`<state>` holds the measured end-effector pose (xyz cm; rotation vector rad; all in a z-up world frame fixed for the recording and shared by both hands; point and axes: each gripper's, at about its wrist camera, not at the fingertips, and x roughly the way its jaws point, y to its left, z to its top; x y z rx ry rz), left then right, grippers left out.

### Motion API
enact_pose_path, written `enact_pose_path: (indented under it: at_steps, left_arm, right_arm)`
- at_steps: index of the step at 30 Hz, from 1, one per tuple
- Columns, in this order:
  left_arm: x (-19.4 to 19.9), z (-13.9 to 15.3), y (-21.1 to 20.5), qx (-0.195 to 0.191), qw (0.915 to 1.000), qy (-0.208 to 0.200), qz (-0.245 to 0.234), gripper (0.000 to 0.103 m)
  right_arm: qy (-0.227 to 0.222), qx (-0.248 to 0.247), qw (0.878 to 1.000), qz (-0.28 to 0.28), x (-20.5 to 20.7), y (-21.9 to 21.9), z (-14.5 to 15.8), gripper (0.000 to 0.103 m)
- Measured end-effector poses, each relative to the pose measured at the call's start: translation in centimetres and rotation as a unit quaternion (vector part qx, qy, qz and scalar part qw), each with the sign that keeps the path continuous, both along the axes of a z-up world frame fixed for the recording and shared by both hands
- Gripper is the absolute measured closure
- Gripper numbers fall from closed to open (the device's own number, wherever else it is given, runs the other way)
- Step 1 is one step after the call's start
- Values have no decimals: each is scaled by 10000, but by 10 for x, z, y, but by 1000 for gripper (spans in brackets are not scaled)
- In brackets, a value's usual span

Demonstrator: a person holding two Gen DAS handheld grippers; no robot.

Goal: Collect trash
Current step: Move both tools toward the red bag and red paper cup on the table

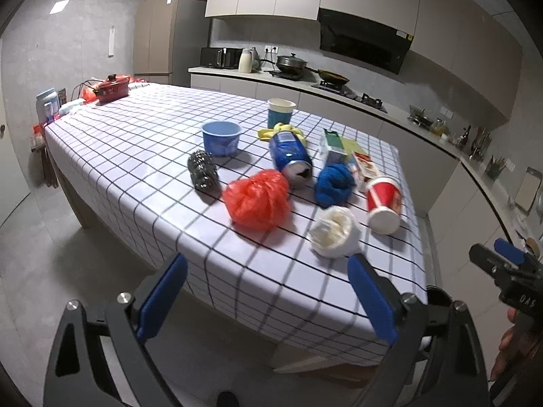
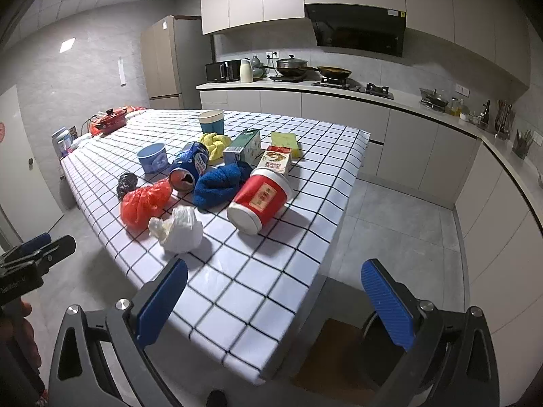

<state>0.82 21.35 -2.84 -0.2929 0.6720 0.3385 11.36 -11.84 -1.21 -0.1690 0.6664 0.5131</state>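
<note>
Both the left claw (image 1: 268, 291) and the right claw (image 2: 275, 300) are released and hold nothing, short of the checked-cloth counter (image 1: 135, 156) carrying scattered trash.

Near strip of table (image 2: 237, 291) bare, trash cluster beyond, white bag (image 2: 180, 227) foremost

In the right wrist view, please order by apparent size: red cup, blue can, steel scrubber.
1. Red cup, largest, though nearest the camera.
2. Blue can.
3. Steel scrubber, smallest, partly hidden behind the red bag.
</note>
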Motion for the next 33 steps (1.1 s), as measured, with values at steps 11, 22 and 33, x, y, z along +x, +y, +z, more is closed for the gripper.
enact_pose_path:
  at_steps: [11, 22, 33]
  left_arm:
    - [54, -34, 49, -65, 9998, 193, 2, 13]
    - [103, -63, 60, -276, 9982, 436, -304, 13]
    - [126, -69, 66, -483, 9967, 527, -378, 18]
  right_arm:
    - [156, -42, 9994, -301, 45, 47, -20, 8]
    - [526, 19, 9971, -543, 97, 81, -51, 14]
    - [924, 162, 9936, -635, 137, 98, -76, 29]
